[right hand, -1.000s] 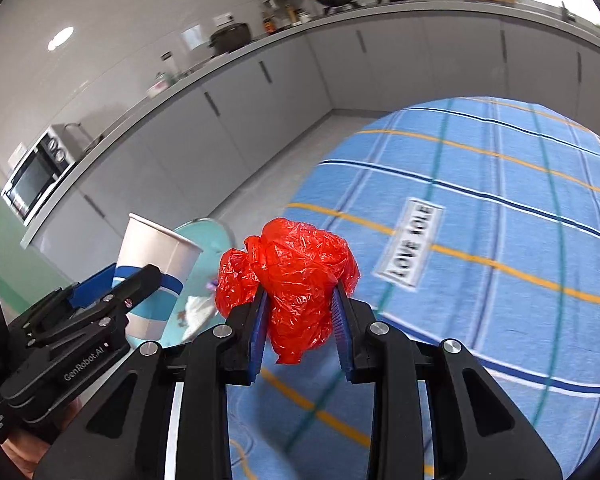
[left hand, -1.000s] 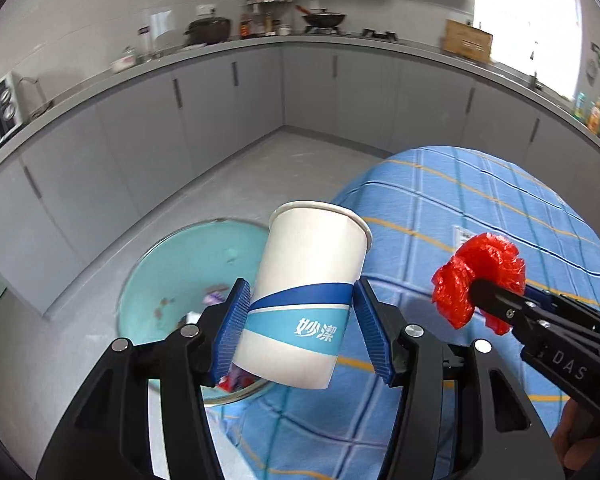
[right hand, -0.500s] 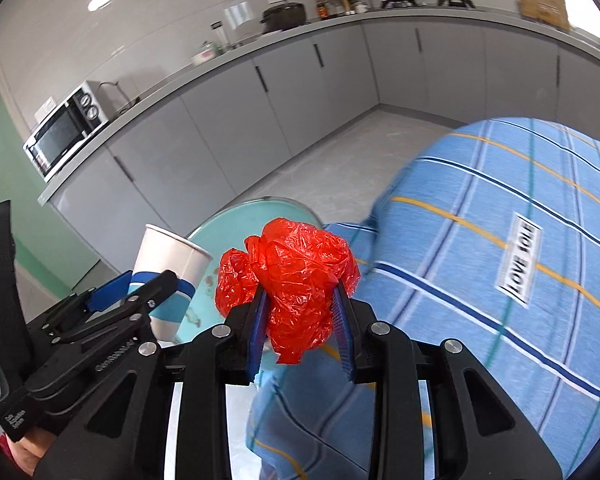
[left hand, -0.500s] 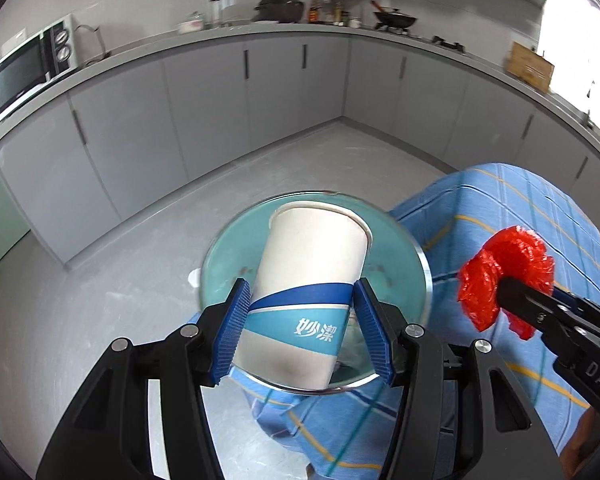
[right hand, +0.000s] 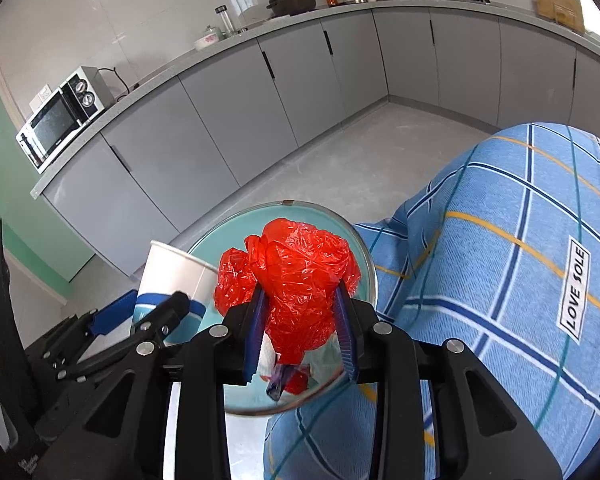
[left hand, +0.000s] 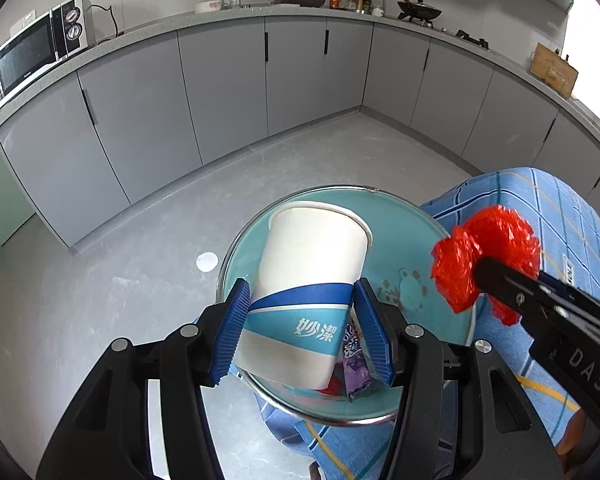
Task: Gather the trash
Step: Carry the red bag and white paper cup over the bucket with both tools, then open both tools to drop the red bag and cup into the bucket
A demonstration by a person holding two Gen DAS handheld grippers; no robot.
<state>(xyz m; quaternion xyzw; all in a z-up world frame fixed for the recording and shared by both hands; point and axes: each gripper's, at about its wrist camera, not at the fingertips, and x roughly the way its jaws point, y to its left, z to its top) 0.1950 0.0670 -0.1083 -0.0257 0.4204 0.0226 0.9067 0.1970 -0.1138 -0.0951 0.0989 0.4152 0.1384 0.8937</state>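
in the left wrist view, a microwave (left hand: 36, 50) is seen at the upper left of the frame on the grey counter (left hand: 220, 14), above a run of grey cabinets (left hand: 228, 92). at the lower centre, the left gripper (left hand: 302, 334) is closed on a white and blue paper cup (left hand: 308, 280): the blue pads are pressed against the cup's lower band on both sides, and the cup is tilted with its open mouth away from the camera. directly behind and below the cup, a round teal bin (left hand: 404, 240) with a metal rim is seen on the grey floor (left hand: 120, 248), with a purple wrapper (left hand: 356, 364) lying inside it. at the right of the frame, a crumpled red plastic bag (left hand: 484, 256) is held by the right gripper (left hand: 496, 280) over the bin's right edge, in front of a blue checked cloth (left hand: 560, 216).

in the right wrist view, the cup is seen at the lower left, beside the bin's left rim. at the centre, the red bag is clamped between narrow jaws, the plastic bulging above and below the pads, over the bin's opening. the checked cloth fills the right of the frame, touching the bin's rim.
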